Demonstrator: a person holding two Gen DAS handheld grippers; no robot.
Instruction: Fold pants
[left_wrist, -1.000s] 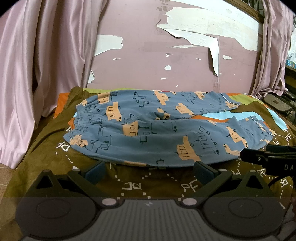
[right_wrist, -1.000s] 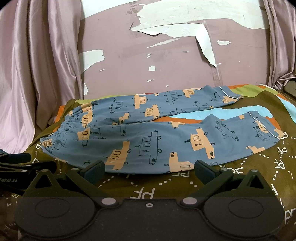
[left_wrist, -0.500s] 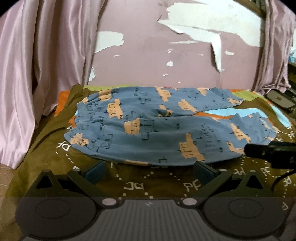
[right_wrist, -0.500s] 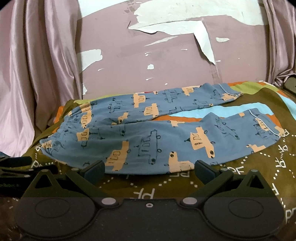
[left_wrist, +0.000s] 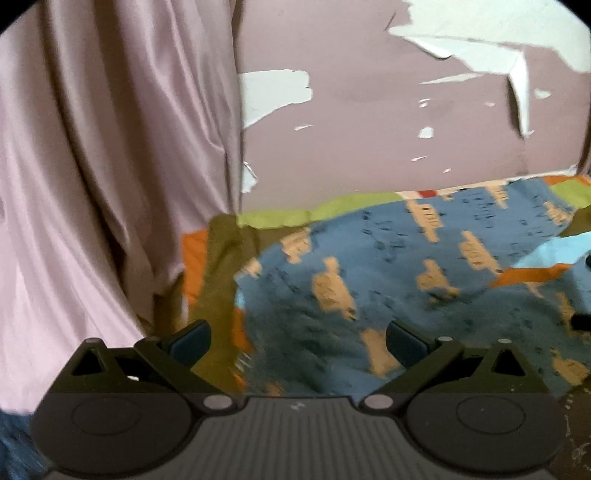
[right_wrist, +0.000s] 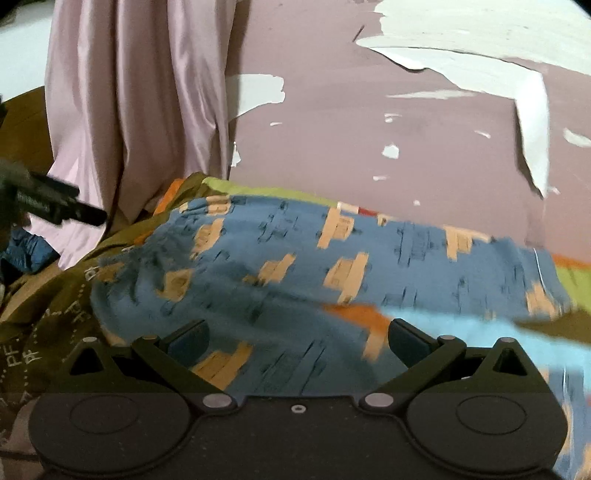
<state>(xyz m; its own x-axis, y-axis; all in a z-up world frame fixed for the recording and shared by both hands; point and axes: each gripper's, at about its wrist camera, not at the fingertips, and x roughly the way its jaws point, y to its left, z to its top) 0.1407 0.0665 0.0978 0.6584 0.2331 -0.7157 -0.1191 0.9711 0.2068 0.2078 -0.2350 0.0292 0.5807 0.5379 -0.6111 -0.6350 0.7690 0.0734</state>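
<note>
Pants: the blue pants (left_wrist: 388, 291) with orange vehicle prints lie spread flat on the bed's patterned bedspread (left_wrist: 221, 258), waistband toward the pink curtain (left_wrist: 92, 166), the two legs running off to the right with a strip of bedspread showing between them.
Left gripper: the left gripper (left_wrist: 297, 341) has both fingers spread wide with nothing between them; it hangs low over the waistband end, one finger over the bedspread, the other over blue cloth.
Right gripper: the right gripper (right_wrist: 297, 341) is likewise wide open and empty, over the nearer leg close to where the legs split.
What has changed: a second ago both grippers sat back from the near edge of the pants with the whole garment in view. Both have since pushed forward and swung left, so the cloth now fills the lower frame and both views are smeared by motion.
Other view: the left gripper's body shows as a dark bar at the left edge of the right wrist view, beside the curtain.
Meaning for the task: this looks like the approach to a first grasp; no fold is made yet.
Next call: probably closing on the near edge or waistband, cleanly on cloth and not on bedspread.
Risk: pinching the bedspread along with the pants.
</note>
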